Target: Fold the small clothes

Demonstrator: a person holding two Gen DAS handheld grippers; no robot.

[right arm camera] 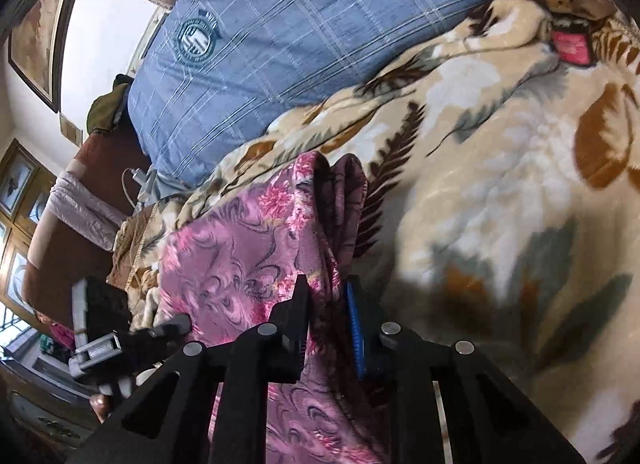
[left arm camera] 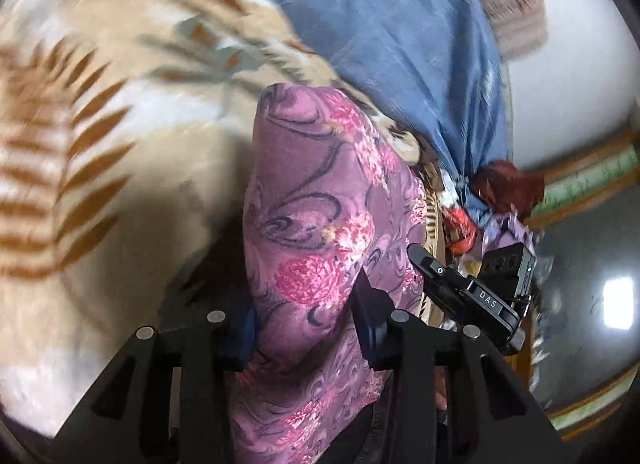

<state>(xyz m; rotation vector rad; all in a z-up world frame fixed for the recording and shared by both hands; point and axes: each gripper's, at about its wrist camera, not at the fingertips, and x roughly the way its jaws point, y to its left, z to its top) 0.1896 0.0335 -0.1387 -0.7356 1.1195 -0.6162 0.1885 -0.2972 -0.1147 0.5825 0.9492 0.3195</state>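
A purple cloth with pink flowers (left arm camera: 316, 232) hangs between both grippers above the bed. My left gripper (left arm camera: 304, 300) is shut on one edge of it, the fabric bunched between the two black fingers. In the right wrist view my right gripper (right arm camera: 326, 296) is shut on a gathered fold of the same cloth (right arm camera: 240, 248), which drapes to the left and down past the fingers. The right gripper's body (left arm camera: 472, 292) shows at the right of the left wrist view, and the left gripper's body (right arm camera: 120, 340) shows at the lower left of the right wrist view.
A beige blanket with brown leaf print (right arm camera: 500, 168) (left arm camera: 120, 112) covers the bed under the cloth. A blue checked pillow (right arm camera: 304, 40) (left arm camera: 392, 32) lies behind it. A brown headboard (right arm camera: 68, 248) and a framed picture (right arm camera: 36, 36) stand at the left.
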